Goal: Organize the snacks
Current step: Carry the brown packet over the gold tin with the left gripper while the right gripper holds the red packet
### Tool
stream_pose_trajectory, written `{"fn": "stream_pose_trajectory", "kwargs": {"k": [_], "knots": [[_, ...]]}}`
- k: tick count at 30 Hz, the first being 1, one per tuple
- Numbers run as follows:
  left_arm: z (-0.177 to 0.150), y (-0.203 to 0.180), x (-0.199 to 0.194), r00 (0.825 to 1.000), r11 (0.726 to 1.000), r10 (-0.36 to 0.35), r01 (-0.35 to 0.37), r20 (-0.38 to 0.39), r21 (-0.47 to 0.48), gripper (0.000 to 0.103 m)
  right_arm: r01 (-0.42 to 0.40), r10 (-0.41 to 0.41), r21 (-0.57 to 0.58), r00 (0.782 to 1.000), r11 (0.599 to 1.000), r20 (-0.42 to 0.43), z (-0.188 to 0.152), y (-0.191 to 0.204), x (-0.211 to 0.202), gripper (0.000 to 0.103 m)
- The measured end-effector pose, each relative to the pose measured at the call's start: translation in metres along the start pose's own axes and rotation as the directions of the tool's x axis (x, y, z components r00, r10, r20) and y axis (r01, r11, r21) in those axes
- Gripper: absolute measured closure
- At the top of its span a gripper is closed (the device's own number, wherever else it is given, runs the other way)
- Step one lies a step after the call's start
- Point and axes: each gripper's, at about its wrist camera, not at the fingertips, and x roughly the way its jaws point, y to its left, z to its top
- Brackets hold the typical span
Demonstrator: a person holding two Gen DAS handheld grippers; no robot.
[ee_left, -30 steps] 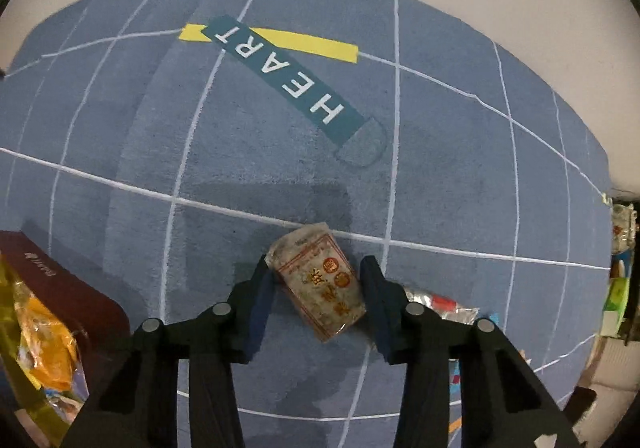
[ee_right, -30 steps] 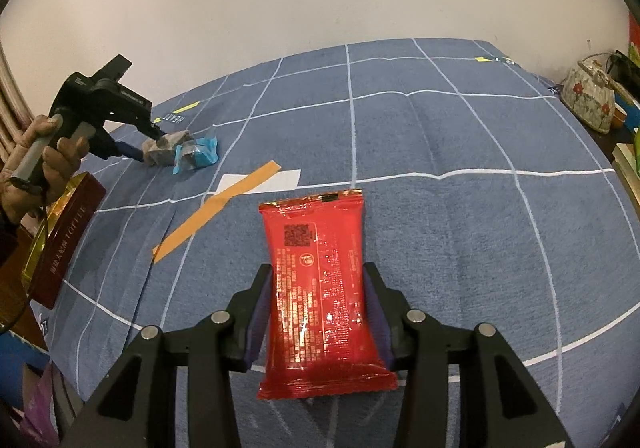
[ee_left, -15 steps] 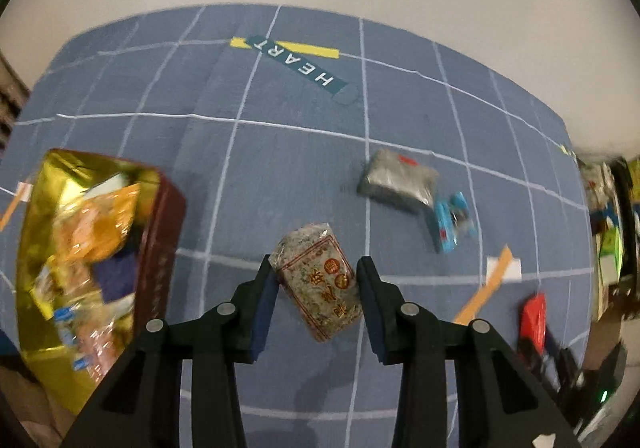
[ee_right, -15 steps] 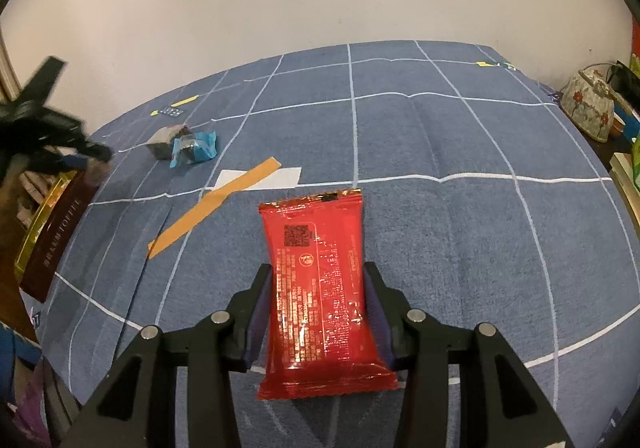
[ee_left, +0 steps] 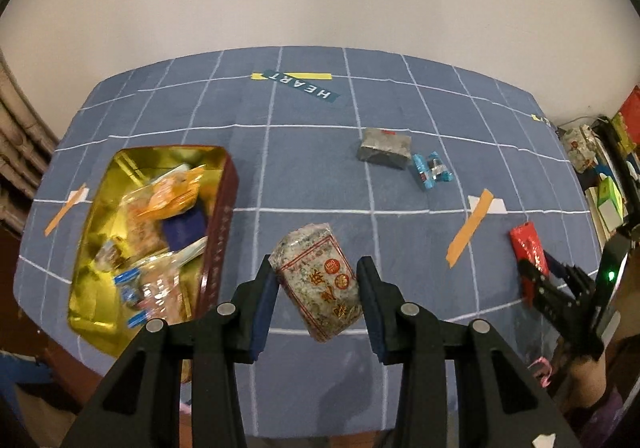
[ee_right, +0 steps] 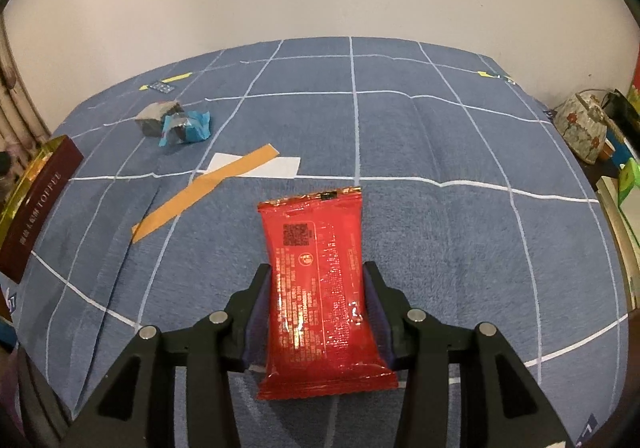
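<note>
Left gripper (ee_left: 317, 290) low in the centre of the left wrist view, jaws narrowed on a clear-wrapped snack block with red print (ee_left: 318, 282), held above the blue gridded cloth (ee_left: 304, 168). At the left of that frame, an open gold-lined tin (ee_left: 218, 232) with dark red walls, holding orange, blue and clear wrappers. Upper right of centre, a grey foil packet (ee_left: 385, 148) lying touching or just beside a small blue-wrapped sweet (ee_left: 432, 170). Further right, an orange tape strip (ee_left: 469, 228) crossing a white label.

Right gripper (ee_right: 316, 306) low in the centre of the right wrist view, jaws closed against the sides of a red foil packet (ee_right: 320, 288), printed side up. Same gripper seen at the right edge of the left wrist view (ee_left: 538, 276), gripping the red packet there. In the right wrist view: the tin at the left edge (ee_right: 38, 208), the grey packet and blue sweet at upper left, the tape strip left of centre
</note>
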Motion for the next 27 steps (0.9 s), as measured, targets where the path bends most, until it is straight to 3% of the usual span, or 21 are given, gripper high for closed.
{"fn": "stream_pose_trajectory", "kwargs": {"k": [13,27], "knots": [[-0.023,0.062,-0.023,0.997,0.996,0.061,-0.059,0.037,-0.069,0.067,0.043,-0.042,0.027,0.999,0.999,-0.019,0.003,0.005,0.002,0.057],[-0.032,0.149,-0.015,0.973,0.959,0.228,-0.216,0.046,-0.186,0.067,0.066,-0.066,0.035,0.998,0.997,-0.024,0.003,0.007,0.003,0.057]]}}
